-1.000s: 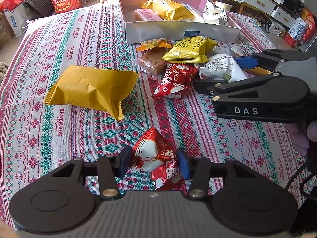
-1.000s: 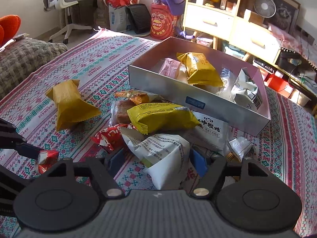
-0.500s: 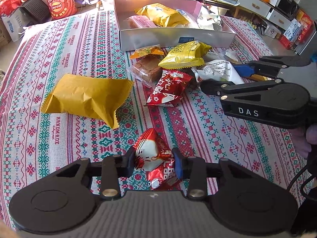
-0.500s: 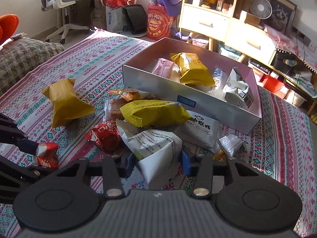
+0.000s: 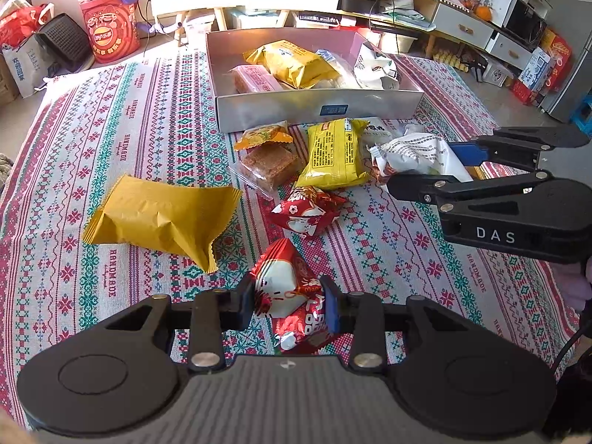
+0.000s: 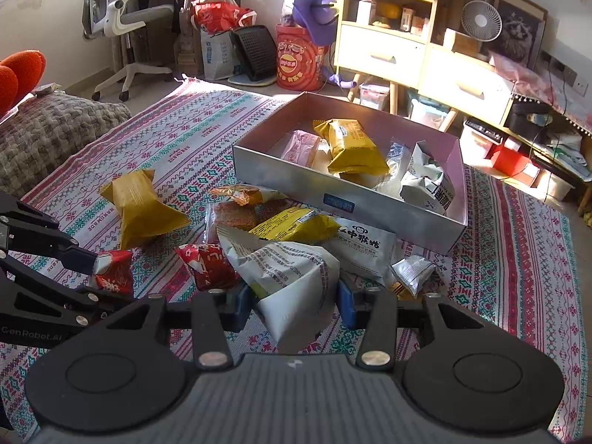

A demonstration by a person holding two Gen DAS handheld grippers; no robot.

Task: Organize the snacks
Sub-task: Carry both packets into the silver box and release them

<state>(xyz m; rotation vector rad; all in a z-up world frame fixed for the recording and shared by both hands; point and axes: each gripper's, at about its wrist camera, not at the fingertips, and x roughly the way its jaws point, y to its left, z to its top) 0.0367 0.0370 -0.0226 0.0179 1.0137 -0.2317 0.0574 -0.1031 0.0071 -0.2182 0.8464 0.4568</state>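
Pinching a red snack packet between its blue pads, the left hand-held gripper holds it just above the patterned cloth. The right hand-held gripper clamps a white printed packet near the loose pile, in front of the silver box of snacks.

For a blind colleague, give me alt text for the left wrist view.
The left gripper jaws pinch a red snack packet above a patterned cloth. Beyond lie loose snacks and a silver box holding more; the right gripper grips a white bag.
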